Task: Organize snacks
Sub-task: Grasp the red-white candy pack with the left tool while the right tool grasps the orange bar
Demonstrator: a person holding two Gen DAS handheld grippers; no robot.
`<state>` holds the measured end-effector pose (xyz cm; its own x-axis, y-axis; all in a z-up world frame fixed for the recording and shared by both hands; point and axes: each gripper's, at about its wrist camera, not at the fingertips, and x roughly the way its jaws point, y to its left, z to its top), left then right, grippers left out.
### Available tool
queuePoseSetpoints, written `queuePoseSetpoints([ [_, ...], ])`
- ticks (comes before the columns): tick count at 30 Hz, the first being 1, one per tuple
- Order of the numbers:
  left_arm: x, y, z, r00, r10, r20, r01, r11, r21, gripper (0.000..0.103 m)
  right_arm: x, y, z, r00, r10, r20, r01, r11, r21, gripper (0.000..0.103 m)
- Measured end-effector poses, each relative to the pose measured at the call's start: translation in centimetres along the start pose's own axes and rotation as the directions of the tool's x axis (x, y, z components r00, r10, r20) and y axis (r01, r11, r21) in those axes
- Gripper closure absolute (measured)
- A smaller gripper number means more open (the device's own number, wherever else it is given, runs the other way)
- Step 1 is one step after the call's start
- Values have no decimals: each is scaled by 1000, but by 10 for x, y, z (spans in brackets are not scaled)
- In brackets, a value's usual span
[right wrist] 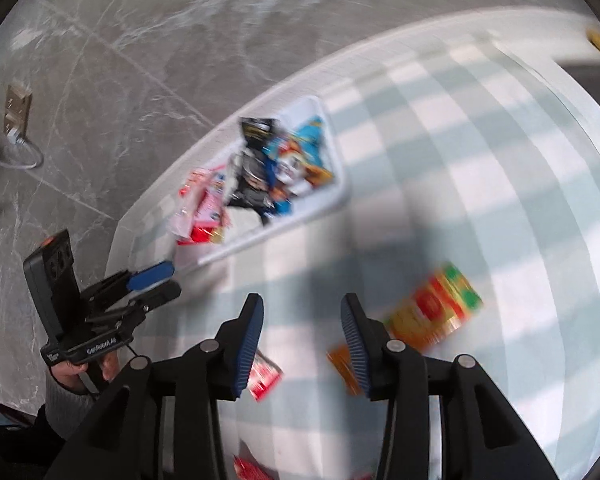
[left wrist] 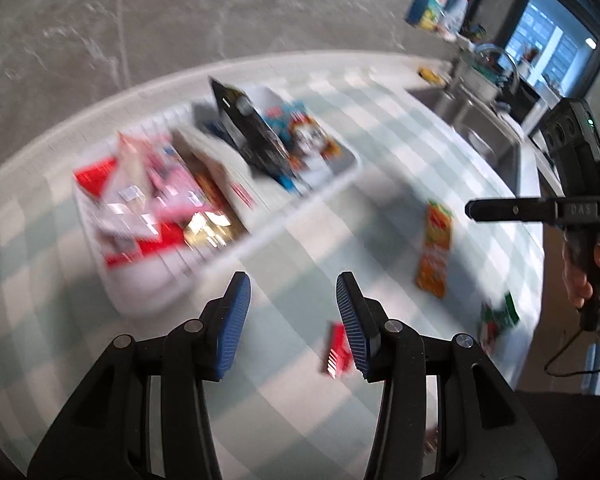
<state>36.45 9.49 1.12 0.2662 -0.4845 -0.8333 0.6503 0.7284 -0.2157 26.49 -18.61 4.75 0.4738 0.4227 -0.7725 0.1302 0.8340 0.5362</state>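
Left gripper (left wrist: 293, 320) hangs over the checked table (left wrist: 380, 152), jaws apart, nothing between them – a red packet (left wrist: 336, 350) lies by its right pad; white tray (left wrist: 332, 178) of snacks beyond, orange pouch (left wrist: 434, 252) at right

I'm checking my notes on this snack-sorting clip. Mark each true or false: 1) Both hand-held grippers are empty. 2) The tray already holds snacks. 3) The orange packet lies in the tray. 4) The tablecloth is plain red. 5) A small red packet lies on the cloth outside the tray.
1) True: the left hand-held gripper and the right hand-held gripper stand open with nothing between the pads.
2) True: the tray holds several packets.
3) False: the orange packet lies on the tablecloth, apart from the tray.
4) False: the tablecloth is pale green-and-white check.
5) True: the red packet lies on the cloth near the left gripper.
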Motion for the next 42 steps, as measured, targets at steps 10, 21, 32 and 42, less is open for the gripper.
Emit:
queuePoseSetpoints([
  [10, 18, -31, -50, 991, -81, -106, 78, 996, -35, 60, -1, -36, -40, 999, -48, -1, 48, 992, 118, 59],
  [21, 38, -34, -65, 975, -120, -188, 106, 991, -88, 57, 11, -45, -44, 998, -65, -10, 66, 986, 151, 53],
  [32, 64, -42, -50, 966, -147, -211, 120, 984, -134, 56, 31, -48, -31, 997, -77, -32, 81, 987, 142, 51],
  [42, 75, -60, -38, 974, -69, -217, 56, 996, -67, 56, 50, -23, -14, 983, -178, -41, 178, 984, 14, 48],
])
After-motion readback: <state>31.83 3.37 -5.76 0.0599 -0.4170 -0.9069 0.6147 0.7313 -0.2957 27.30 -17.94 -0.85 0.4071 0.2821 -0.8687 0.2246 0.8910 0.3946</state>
